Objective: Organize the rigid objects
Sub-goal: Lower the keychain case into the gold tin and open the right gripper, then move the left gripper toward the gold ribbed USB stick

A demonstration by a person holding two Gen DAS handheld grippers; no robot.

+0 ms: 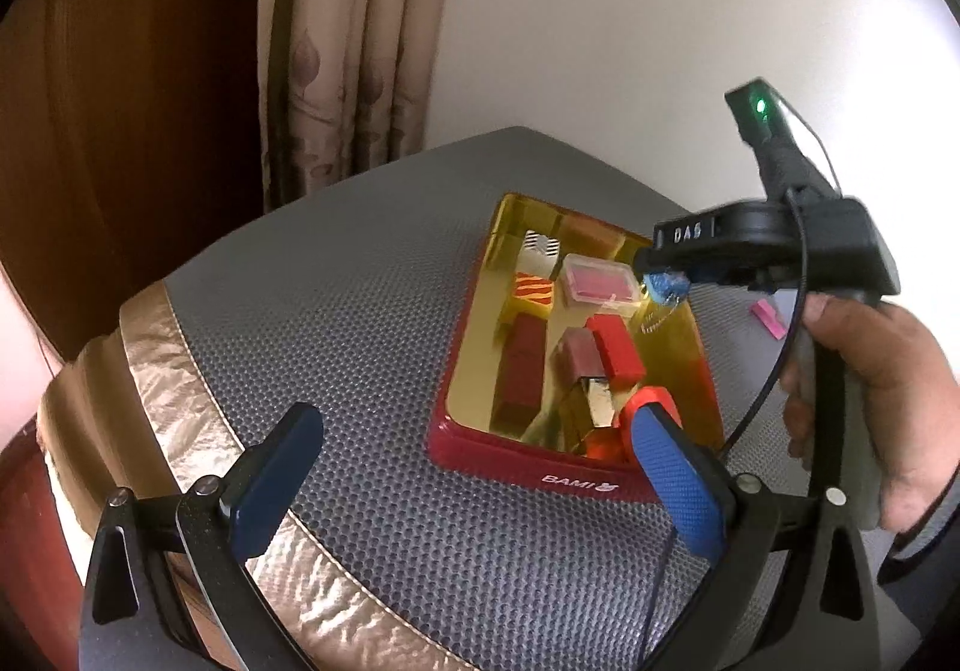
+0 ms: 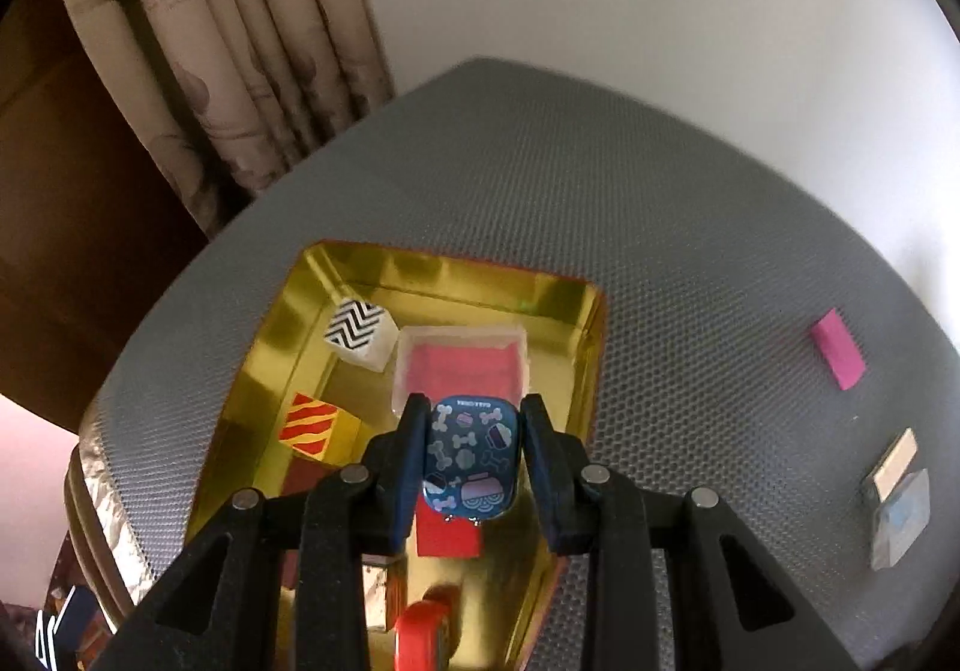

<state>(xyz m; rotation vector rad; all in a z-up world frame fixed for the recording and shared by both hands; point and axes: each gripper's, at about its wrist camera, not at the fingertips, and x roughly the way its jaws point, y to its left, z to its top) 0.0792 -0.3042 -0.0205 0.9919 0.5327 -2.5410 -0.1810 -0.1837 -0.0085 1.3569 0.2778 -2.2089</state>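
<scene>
A grey mesh-patterned table [image 2: 540,179] is filling both views, with a patterned curtain [image 1: 354,41] hanging behind it against a white wall.

A red tin [image 1: 540,461] with a shiny gold inside is sitting open on the table. Several small blocks are lying in it: a zigzag cube [image 2: 360,338] in black and white at the far left corner, a clear case [image 2: 462,365] with a pink inside just beside it, and a striped cube [image 2: 315,425] in red and yellow nearer the left wall. A red block [image 1: 615,350] and a dark red block [image 1: 522,371] are lying further toward the near end.

The right gripper [image 2: 471,458] is pointing steeply down over the tin, its jaws pressing on both sides of a small blue tag [image 2: 471,458] printed with bones and paw shapes. In the left wrist view the tag [image 1: 663,287] is hanging above the tin's far right rim, and a hand [image 1: 870,401] is gripping the tool's handle.

The left gripper [image 1: 474,485] is hovering at the near end of the tin with its jaws standing wide apart and nothing between them.

A pink eraser [image 2: 839,350] is lying on the table well to the right of the tin. Nearer the right edge, a clear box [image 2: 900,515] is resting on the table too.
</scene>
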